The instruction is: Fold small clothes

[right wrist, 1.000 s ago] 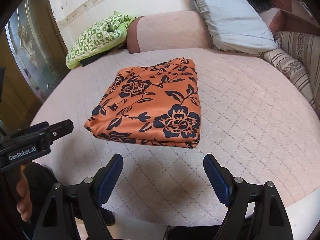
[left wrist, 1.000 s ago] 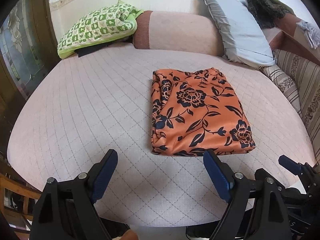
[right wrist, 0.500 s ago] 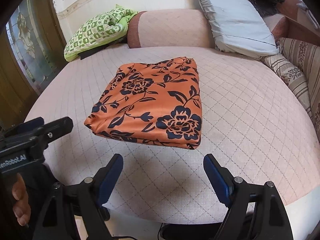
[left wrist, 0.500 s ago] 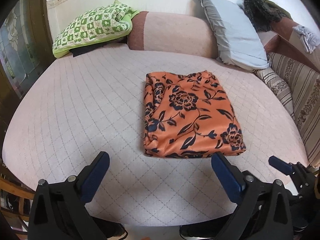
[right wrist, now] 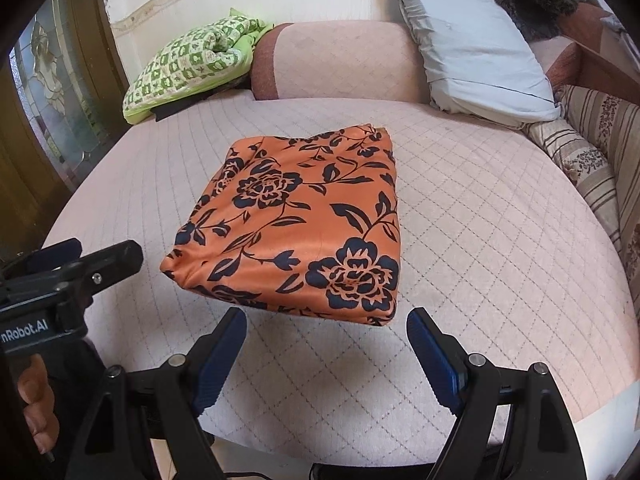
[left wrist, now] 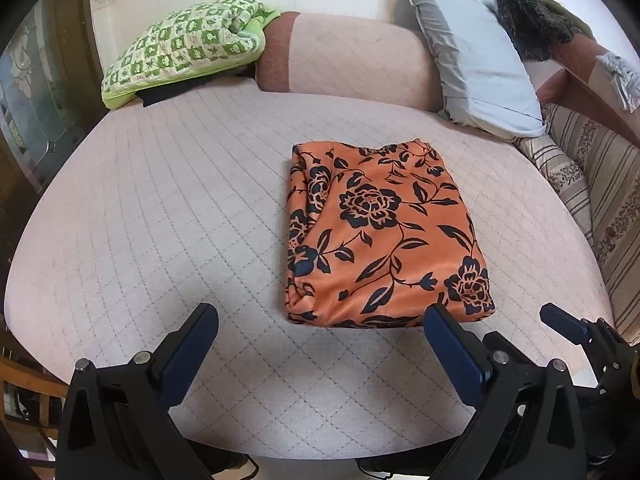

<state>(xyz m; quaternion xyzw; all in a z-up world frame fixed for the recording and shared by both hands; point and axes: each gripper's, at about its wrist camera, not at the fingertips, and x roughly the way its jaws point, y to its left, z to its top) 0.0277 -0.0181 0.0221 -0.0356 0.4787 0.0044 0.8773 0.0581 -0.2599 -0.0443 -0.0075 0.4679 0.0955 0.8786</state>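
An orange garment (left wrist: 384, 236) with a dark blue flower print lies folded into a neat rectangle on the pink quilted bed (left wrist: 160, 220). The same folded garment (right wrist: 296, 224) fills the middle of the right wrist view. My left gripper (left wrist: 320, 320) hangs open above the bed's near edge, short of the garment's front hem, nothing between its blue pads. My right gripper (right wrist: 326, 320) is open too, just in front of the garment's near right corner and apart from it. The left gripper's body (right wrist: 60, 276) shows at the left of the right wrist view.
A green checked pillow (left wrist: 184, 48), a pink bolster (left wrist: 348, 56) and a grey pillow (left wrist: 472, 64) line the back of the bed. Striped cushions (left wrist: 600, 184) run along the right side. A wooden door with patterned glass (right wrist: 44, 92) stands at the left.
My left gripper's jaws have spread wider. Both grippers have drawn back a little from the folded garment, which has not moved.
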